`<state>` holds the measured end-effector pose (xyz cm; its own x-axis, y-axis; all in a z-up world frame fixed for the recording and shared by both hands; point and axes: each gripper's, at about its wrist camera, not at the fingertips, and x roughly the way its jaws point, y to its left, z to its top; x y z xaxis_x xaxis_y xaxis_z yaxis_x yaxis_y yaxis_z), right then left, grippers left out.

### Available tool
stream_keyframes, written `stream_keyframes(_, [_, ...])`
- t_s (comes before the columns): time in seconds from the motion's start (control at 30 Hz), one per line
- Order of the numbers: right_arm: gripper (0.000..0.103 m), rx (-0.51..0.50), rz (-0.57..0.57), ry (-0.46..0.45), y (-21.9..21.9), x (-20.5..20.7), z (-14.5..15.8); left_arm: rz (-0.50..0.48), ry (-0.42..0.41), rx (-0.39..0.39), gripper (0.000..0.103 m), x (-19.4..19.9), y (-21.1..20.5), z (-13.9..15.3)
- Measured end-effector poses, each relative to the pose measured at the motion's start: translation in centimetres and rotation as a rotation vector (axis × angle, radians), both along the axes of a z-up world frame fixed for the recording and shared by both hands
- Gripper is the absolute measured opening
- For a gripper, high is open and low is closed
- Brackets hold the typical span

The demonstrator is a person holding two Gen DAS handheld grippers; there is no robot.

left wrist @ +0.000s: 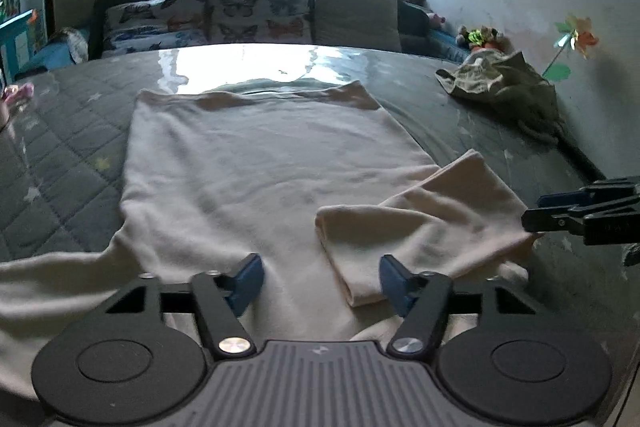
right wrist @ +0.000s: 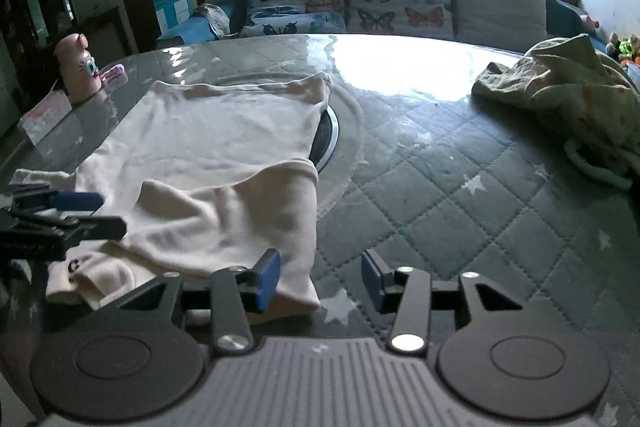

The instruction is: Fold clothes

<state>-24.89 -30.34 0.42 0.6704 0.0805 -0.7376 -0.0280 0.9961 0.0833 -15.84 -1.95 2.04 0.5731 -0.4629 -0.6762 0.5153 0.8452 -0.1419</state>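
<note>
A cream long-sleeved garment [left wrist: 256, 163] lies flat on the quilted grey table cover [right wrist: 460, 195]. One sleeve [left wrist: 424, 227] is folded in over its body. My left gripper [left wrist: 320, 283] hovers low over the near hem, open; the folded sleeve's near corner lies between its blue pads [left wrist: 248, 281], which do not press on it. My right gripper [right wrist: 320, 281] stands open at the garment's right edge [right wrist: 296, 267]: its left pad is by the cloth, its right pad over bare cover. Each gripper shows in the other's view: the right gripper [left wrist: 536, 215], the left gripper [right wrist: 84, 211].
A crumpled green-patterned garment [right wrist: 572, 99] sits at the far right by the wall. A pink bottle-shaped toy [right wrist: 78, 67] and a small box [right wrist: 44, 119] stand at the left edge. Butterfly pillows [left wrist: 260, 11] line a sofa beyond the table. A round inset [right wrist: 328, 135] shows beside the garment.
</note>
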Motion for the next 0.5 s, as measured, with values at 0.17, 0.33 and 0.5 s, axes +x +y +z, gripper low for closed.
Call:
stream_keyframes(0.17, [0.053,0.005,-0.003,0.003,0.1,0.0,-0.2,0.007,-0.008,0.005,0.036,0.0,-0.2,0.0])
stream_keyframes(0.33, [0.053,0.01,0.004,-0.011,0.2,-0.1,0.0,0.018,-0.037,0.012,0.036,-0.9,-0.2,0.6])
stream_keyframes(0.5, [0.053,0.008,0.006,-0.016,0.2,-0.1,0.1,-0.012,-0.017,0.002,0.036,-1.1,-0.9,0.7])
